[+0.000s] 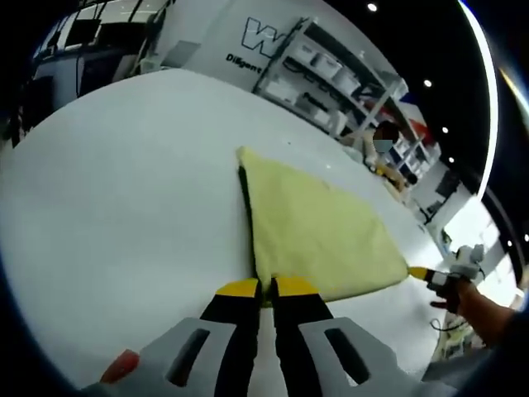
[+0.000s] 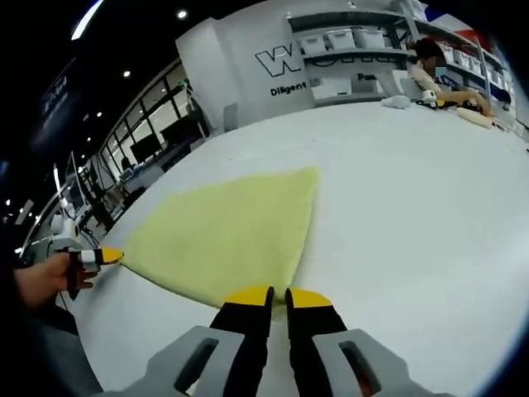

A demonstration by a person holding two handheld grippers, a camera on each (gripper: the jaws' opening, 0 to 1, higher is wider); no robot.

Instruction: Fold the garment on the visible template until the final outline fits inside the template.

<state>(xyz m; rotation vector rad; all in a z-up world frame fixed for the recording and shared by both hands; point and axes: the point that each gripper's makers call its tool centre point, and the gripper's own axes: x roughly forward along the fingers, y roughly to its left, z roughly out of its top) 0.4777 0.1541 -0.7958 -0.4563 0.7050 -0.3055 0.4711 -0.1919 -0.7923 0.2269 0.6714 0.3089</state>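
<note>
- Left claw: jaws nearly together, pinching the near corner of the yellow garment.
- Right claw: jaws nearly together, clamped on another corner of the same cloth.
- Garment lying flat on the white table, folded to a pointed shape.
- Both claws low, level with the tabletop.

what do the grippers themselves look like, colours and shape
Both match: the left gripper and the right gripper each have two black fingers with yellow tips, rising from pale grey slotted mounts. A strap-like dark band shows on the hand gripping the left one.
</note>
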